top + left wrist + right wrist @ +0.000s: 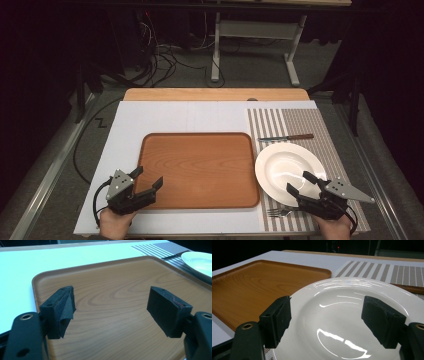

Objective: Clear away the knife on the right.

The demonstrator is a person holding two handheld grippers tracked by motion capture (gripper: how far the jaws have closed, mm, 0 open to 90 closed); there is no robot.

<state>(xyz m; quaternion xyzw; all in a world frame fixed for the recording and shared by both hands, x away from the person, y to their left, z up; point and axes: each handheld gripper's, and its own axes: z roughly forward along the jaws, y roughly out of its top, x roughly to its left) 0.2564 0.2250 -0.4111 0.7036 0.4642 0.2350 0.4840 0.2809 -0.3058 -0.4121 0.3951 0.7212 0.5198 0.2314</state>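
A wooden tray (200, 167) lies empty in the middle of the white table top. To its right a white deep plate (286, 170) rests on a striped placemat (305, 125). My left gripper (149, 179) hovers open over the tray's near left corner; in the left gripper view the tray (112, 290) spreads between the wide-apart jaws of the left gripper (111, 312). My right gripper (300, 182) is open above the plate's near rim. In the right gripper view the right gripper (327, 322) has the plate (342, 305) between and beyond its jaws, apart from the pads.
A knife (286, 137) with a brown handle lies on the placemat behind the plate. A fork (278, 212) lies at the mat's near edge, just left of my right gripper. Bare white table surface (175, 117) stretches behind and left of the tray.
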